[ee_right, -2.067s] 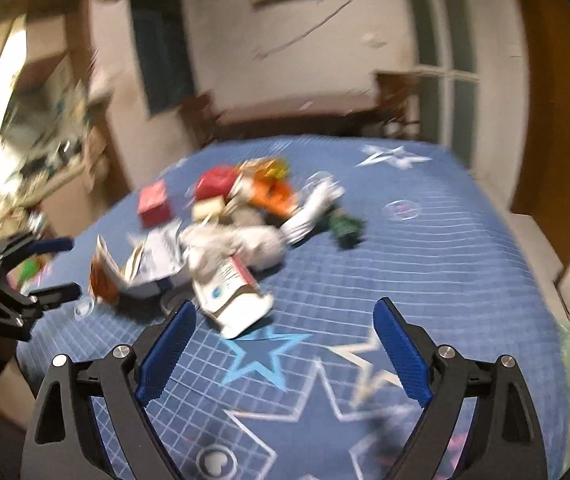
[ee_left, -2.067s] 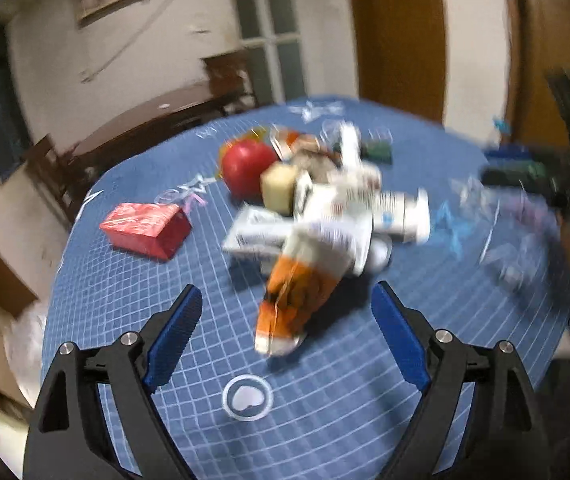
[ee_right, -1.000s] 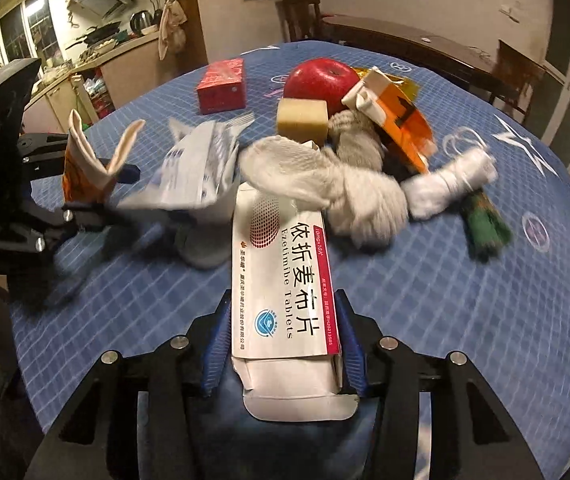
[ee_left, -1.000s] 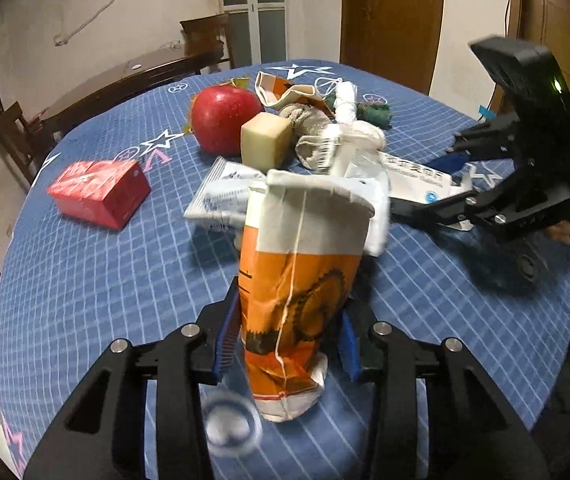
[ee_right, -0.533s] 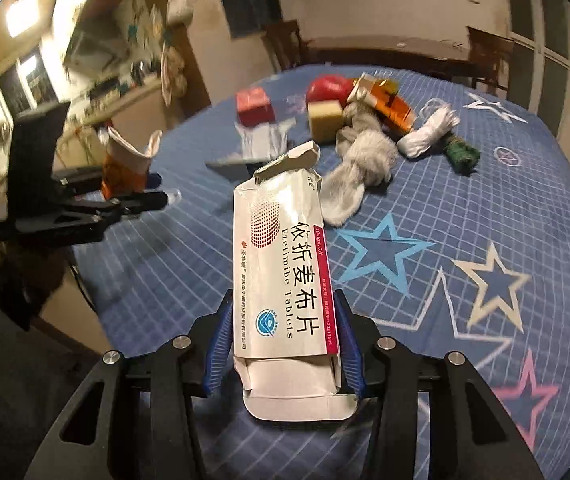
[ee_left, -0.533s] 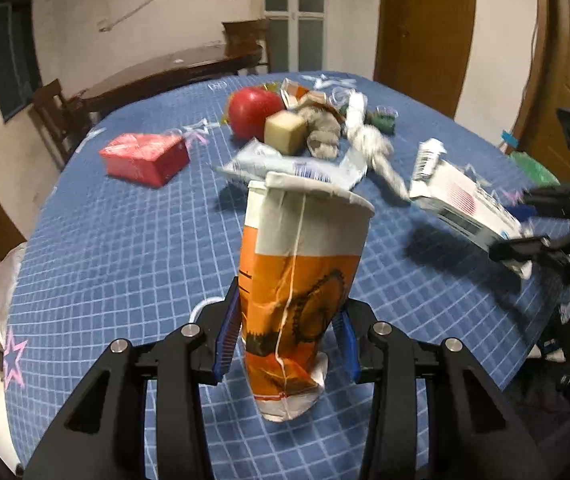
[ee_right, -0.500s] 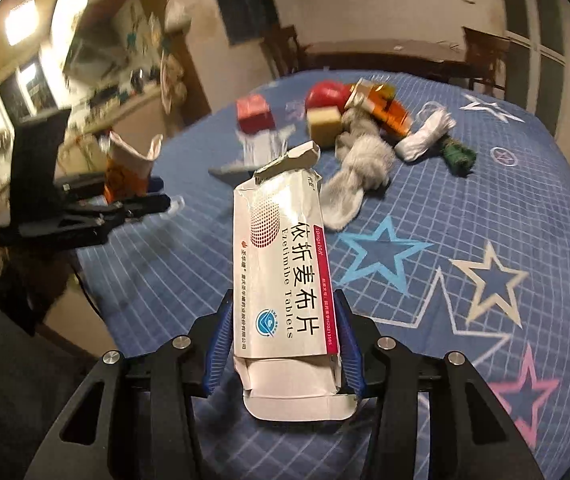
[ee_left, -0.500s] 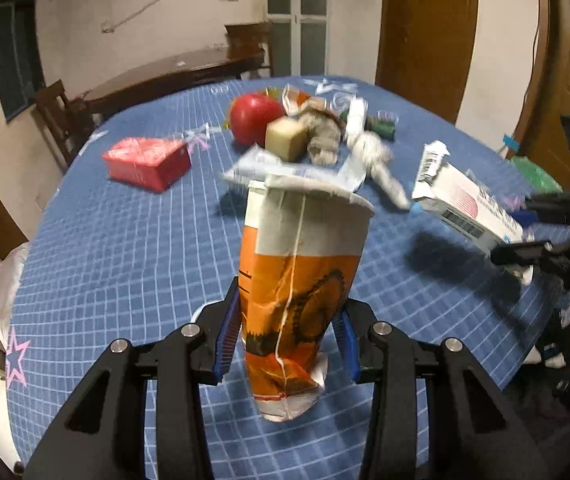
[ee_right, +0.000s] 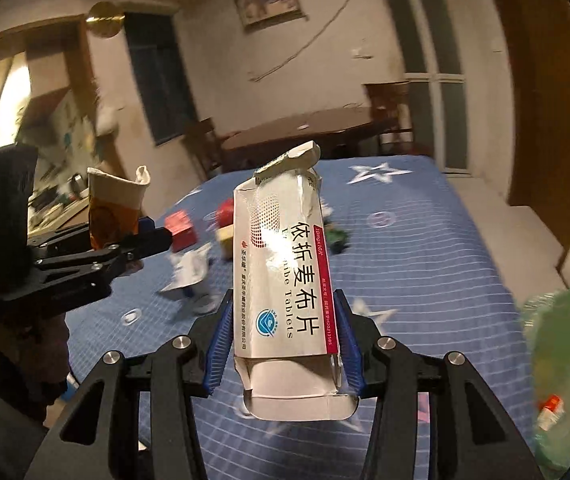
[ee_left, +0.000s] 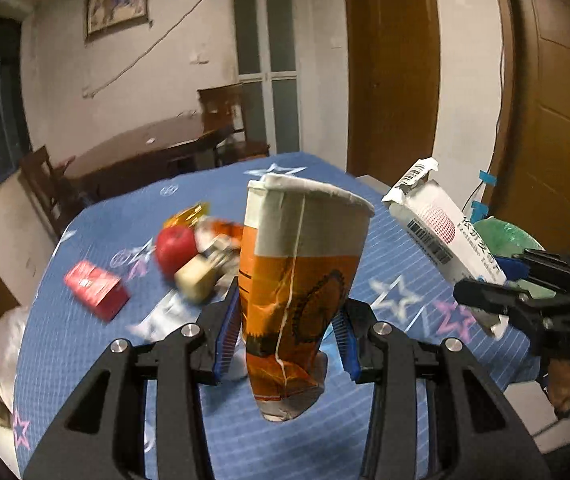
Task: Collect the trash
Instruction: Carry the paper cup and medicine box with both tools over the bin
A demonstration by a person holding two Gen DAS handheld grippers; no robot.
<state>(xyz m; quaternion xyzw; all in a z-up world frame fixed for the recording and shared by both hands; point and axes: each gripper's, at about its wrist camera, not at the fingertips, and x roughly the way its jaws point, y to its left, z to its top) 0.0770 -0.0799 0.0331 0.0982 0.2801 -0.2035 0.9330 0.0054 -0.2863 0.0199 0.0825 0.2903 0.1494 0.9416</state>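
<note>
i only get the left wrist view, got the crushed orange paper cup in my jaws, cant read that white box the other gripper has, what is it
Observer: The white cardboard box has Chinese print, a red side stripe and the word "Tablets"; it looks like a medicine carton.
Operator: is it gripped ok
Observer: Yes. The right gripper is shut on its lower part, with its torn top flap up and its bottom end open.
Operator: that green thing behind the box, a bin?
Observer: From the right wrist it is a blurred translucent green plastic bag off the blue table's near edge, with a small orange and white scrap low on it.
</note>
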